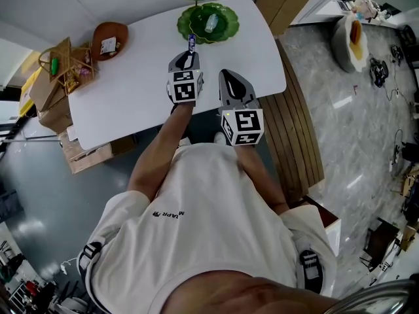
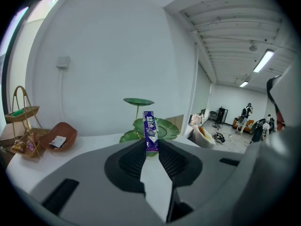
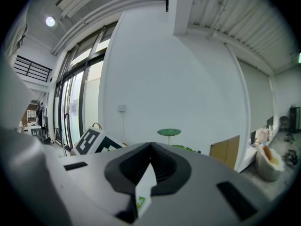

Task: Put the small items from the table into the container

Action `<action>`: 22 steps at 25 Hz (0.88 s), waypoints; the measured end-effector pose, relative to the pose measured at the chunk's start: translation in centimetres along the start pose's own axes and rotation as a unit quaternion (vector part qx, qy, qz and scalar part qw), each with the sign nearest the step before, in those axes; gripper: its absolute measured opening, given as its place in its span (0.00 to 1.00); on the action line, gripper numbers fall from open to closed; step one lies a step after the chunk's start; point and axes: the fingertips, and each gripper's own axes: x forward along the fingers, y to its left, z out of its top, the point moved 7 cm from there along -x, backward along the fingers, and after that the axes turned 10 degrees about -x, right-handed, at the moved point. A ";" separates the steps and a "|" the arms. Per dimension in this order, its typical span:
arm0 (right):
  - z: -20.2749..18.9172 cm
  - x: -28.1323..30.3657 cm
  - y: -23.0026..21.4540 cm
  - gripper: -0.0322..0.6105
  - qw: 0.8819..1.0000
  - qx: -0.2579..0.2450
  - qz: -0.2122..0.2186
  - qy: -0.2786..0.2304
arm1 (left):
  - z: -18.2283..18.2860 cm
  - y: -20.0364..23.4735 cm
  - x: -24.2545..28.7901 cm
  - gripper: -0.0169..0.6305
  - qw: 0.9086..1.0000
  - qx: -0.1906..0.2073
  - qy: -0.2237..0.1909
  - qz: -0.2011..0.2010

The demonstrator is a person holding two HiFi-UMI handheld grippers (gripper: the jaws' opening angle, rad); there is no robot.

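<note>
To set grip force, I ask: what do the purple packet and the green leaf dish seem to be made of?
The purple packet: likely printed foil or plastic wrap, glossy, silvery patch. The green leaf dish: glazed ceramic or plastic, smooth sheen; unclear which.

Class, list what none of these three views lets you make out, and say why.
1. Print on the purple packet: left gripper view, too small to read.
2. Clear item in the green dish: head view, too small to identify.
3. Table near the right hand-held gripper: right gripper view, the gripper's own body hides it.
</note>
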 end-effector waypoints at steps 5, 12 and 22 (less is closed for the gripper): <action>0.1 -0.2 -0.3 0.06 1.000 -0.001 -0.004 -0.002 | 0.7 -0.8 0.9 0.16 1.000 0.029 -0.007 -0.007; 0.0 -0.4 -0.8 0.06 1.000 0.001 -0.011 0.000 | 0.6 -0.6 3.1 0.16 0.997 0.075 0.009 -0.001; -0.1 -0.9 -1.3 0.06 1.000 -0.002 -0.019 0.002 | 0.7 -0.2 5.9 0.16 0.995 0.094 0.033 0.009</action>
